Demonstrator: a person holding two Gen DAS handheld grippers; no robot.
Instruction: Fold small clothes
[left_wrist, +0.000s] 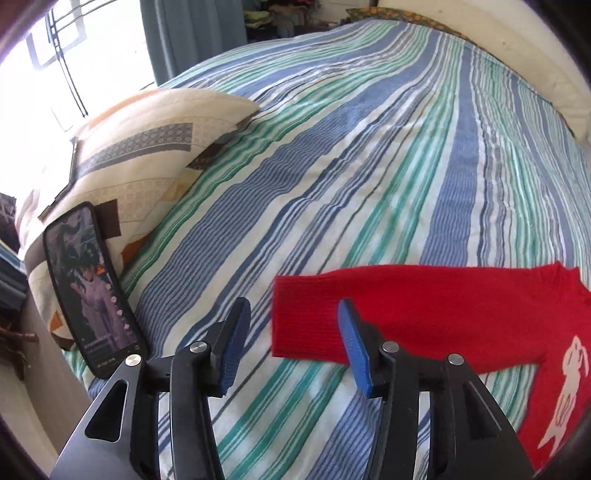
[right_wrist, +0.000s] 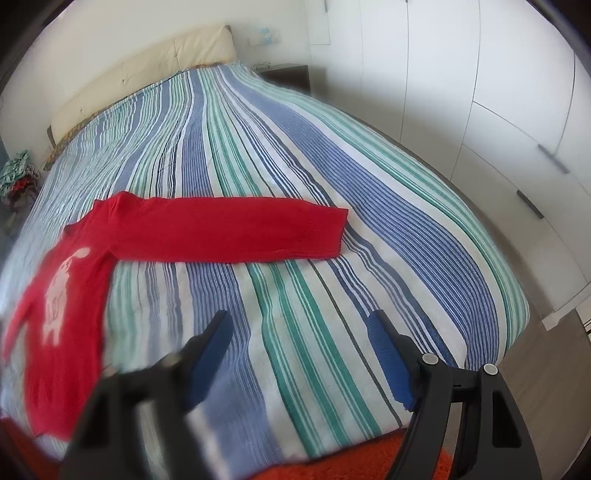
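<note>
Red sweater with a white animal print lies flat on the striped bedspread, sleeves spread; left gripper and right gripper both gape wide, empty.

You've got a striped bedspread, patterned pillow w/ phone leaning on it, white wardrobe.

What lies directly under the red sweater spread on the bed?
The red sweater lies flat on the striped bedspread, sleeves stretched sideways. Stripes show all around it. Whatever sits beneath the fabric itself is covered, though no bulge suggests anything but bedspread.
</note>
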